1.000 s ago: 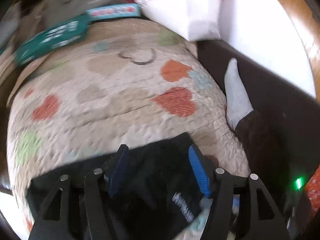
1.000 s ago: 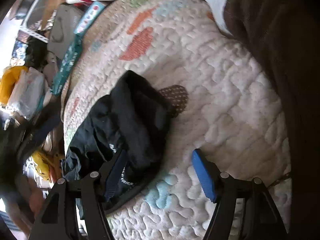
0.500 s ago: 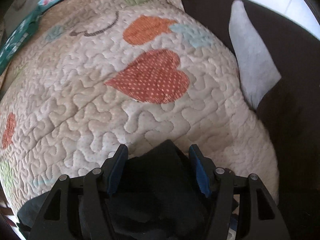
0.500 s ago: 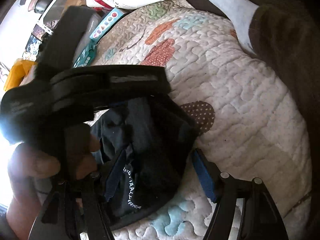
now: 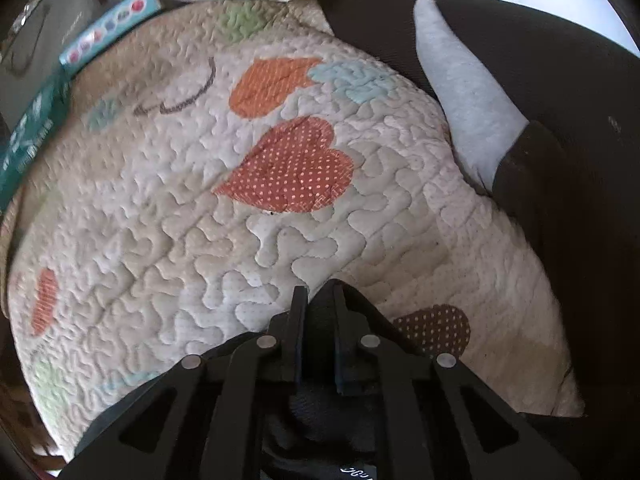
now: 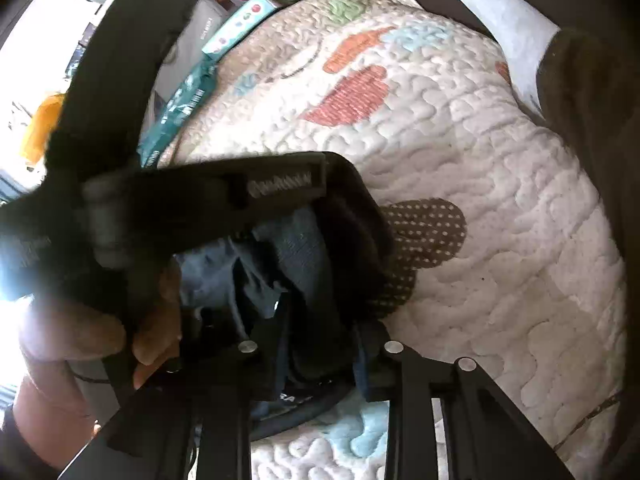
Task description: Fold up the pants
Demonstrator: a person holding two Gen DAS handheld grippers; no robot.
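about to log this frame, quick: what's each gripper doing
left gripper: closed on the black pants
right gripper: closed on the same pants

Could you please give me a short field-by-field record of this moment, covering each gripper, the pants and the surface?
left gripper: fingers drawn close, pinching a peak of the dark fabric
right gripper: fingers closed in on bunched fabric
pants: dark, bunched in a heap, not yet folded flat
surface: quilted blanket with heart patches
nearby: grey sock on a foot at the blanket's edge
left hand: gripping the left gripper's handle, seen in the right wrist view
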